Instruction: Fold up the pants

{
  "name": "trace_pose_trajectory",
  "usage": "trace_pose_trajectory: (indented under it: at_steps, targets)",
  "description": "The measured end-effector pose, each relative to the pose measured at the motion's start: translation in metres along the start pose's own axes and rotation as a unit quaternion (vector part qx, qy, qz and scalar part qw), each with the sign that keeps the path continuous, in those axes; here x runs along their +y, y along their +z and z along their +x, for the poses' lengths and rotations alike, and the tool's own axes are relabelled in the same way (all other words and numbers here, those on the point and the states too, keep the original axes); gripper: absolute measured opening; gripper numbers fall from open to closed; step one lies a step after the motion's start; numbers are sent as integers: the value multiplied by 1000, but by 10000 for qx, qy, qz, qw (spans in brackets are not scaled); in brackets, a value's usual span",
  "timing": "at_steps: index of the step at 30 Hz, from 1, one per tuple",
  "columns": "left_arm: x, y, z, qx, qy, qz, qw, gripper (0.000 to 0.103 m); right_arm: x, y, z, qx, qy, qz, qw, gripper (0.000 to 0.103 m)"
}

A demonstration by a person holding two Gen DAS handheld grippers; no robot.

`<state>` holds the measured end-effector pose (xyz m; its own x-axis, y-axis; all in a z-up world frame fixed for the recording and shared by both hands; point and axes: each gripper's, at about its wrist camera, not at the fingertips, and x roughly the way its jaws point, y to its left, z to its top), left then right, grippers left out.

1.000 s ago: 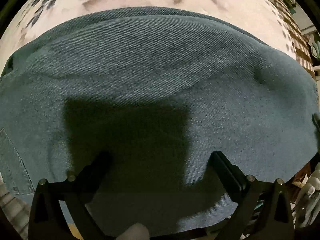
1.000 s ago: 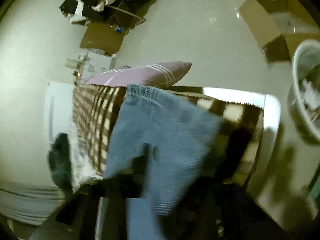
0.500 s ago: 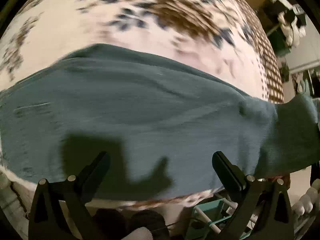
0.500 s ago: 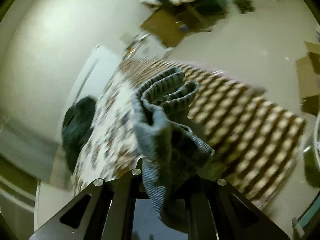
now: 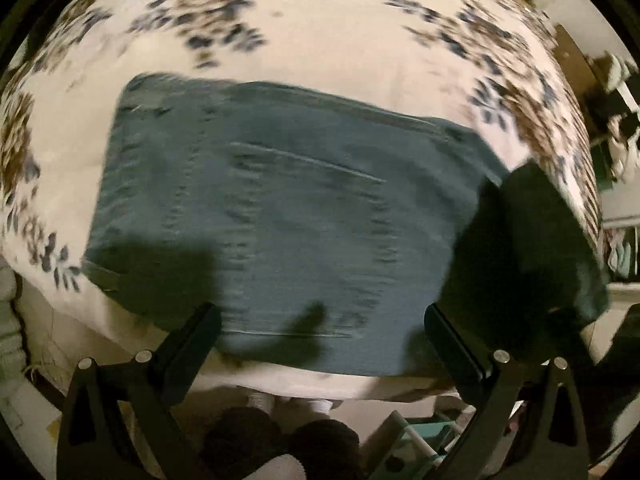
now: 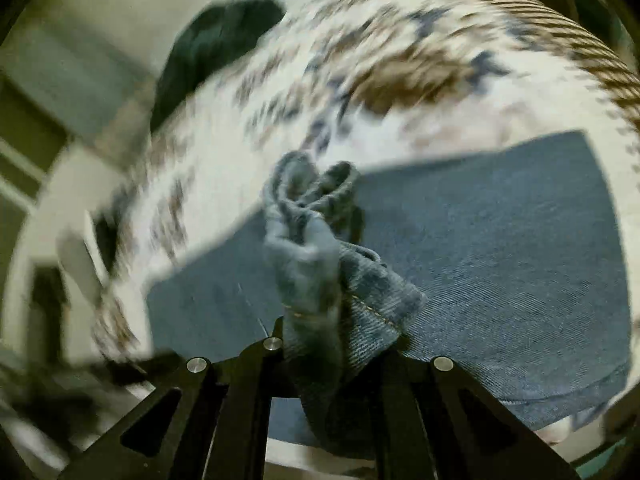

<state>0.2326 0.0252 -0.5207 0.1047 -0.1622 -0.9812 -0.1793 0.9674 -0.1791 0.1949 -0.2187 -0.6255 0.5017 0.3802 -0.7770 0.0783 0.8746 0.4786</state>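
While the pants (image 5: 280, 216) lie as a flat denim slab on the bed (image 5: 320, 40), one bunched end (image 6: 316, 240) of them is up off the cloth, pinched in the right gripper (image 6: 328, 344). Its fingers are closed on that end, with the fabric rising from between them and a stitched hem showing just to the right of the pinch. Beyond the fingertips, the flat part of the pants (image 6: 500, 240) spreads ahead and to the right.

From the left gripper (image 5: 320, 332), the flat panel sits just ahead of and between the fingers. These fingers stand wide apart and hold nothing; their tips hover at the near edge of the denim, and I cannot tell whether they touch it. To the right of the right-hand finger, a dark, shaded flap (image 5: 540, 248) of the pants lifts off the panel, which is likely the part the other gripper is carrying.

By my reading, the step in hand is a fold-over: the raised end is being brought across the flat part. The next move calls for carrying that end over until its hem lines up with the far edge, then lowering it without dragging the layer beneath. The free gripper could steady the near edge or press the crease.

Around the pants, the floral bed cover fills the view. A dark garment (image 6: 216, 36) lies well beyond the right fingers, at the bed's far left edge.
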Motion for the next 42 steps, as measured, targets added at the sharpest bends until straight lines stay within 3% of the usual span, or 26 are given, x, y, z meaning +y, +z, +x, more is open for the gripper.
trace_pose_trajectory:
  at_steps: [3, 6, 8, 10, 12, 14, 17, 20, 22, 26, 27, 32, 37, 39, 42]
  targets:
    - [18, 1, -2, -38, 27, -52, 10000, 103, 14, -17, 28, 218, -386, -374, 9983, 9]
    - [22, 5, -3, -111, 0, -71, 9999, 103, 17, -15, 46, 540, -681, -478, 9951, 17]
    - [19, 10, -2, -148, -44, -71, 9999, 103, 14, -6, 47, 811, -394, -333, 9954, 41]
    - [12, 16, -2, -208, -159, -69, 9996, 103, 14, -4, 35, 1021, 140, -183, 9945, 55]
    - [4, 21, 0, -224, -256, -36, 9994, 103, 5, 0, 19, 1047, 511, 9, 9932, 57]
    - [-9, 27, 5, -205, -354, 19, 9992, 103, -10, 4, 0, 897, 609, 312, 9936, 64]
    - [-34, 34, 16, -227, -475, 209, 9984, 103, -52, 5, -21, 758, 281, 883, 9928, 65]
    - [-63, 39, 36, -256, -267, 558, 9978, 103, -82, 5, -31, 764, -350, 1067, 9907, 65]
    - [-78, 42, 54, -227, 2, 760, 9968, 103, -100, 5, -32, 786, -704, 1251, 9865, 65]
    - [-90, 44, 91, -154, 876, 1154, 9893, 103, -126, 11, -27, 957, -1692, 1456, 9701, 65]
    - [-89, 43, 96, -139, 920, 1188, 9885, 103, -128, 11, -25, 1015, -1794, 1479, 9673, 65]
    - [-80, 40, 95, -201, 854, 1197, 9889, 103, -140, 10, -12, 1179, -2040, 1427, 9613, 65]
    - [-47, 29, 61, -295, 445, 693, 9962, 103, -125, 14, -10, 1333, -2518, 1002, 9533, 66]
    - [-27, 19, 41, -414, 397, 517, 9970, 103, -117, 15, -13, 1344, -2590, 812, 9530, 74]
    - [16, -2, 12, -526, 379, 113, 9978, 103, -103, 15, -17, 1362, -2637, 521, 9535, 98]
